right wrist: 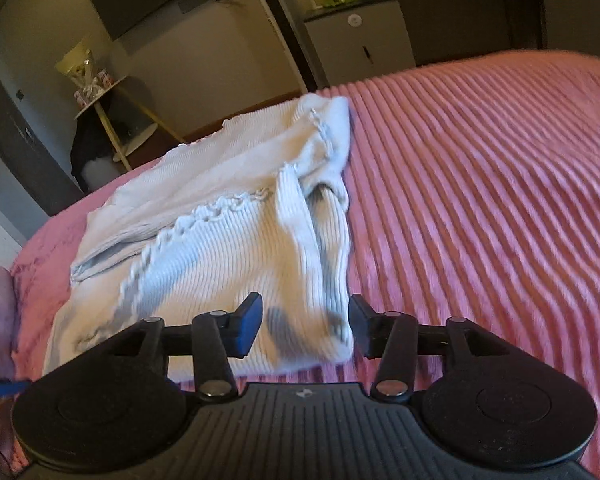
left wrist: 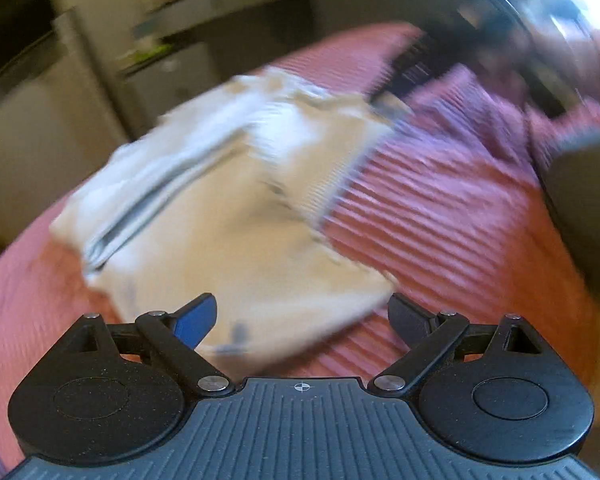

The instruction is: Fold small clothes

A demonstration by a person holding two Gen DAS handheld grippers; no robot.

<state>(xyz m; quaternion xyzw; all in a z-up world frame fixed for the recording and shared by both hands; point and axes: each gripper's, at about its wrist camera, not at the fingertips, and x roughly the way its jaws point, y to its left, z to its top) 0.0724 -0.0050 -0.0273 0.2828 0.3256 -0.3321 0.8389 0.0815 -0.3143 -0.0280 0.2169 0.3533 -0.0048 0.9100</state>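
Knitwear: 1 white sweater (right wrist: 220, 240) on pink bedspread (right wrist: 480, 200); 2 hand-held grippers (left wrist: 302, 316) (right wrist: 305, 326) wide, empty.

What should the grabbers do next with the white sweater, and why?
Probably lower the right gripper and shut its open jaws on the near edge of the cream ribbed knit sweater. It lies half-folded on the pink ribbed bedspread, and neither gripper holds it.

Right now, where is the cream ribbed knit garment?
The cream ribbed knit garment lies partly folded on the pink ribbed bedspread, left of centre in the right wrist view, just ahead of both open grippers.
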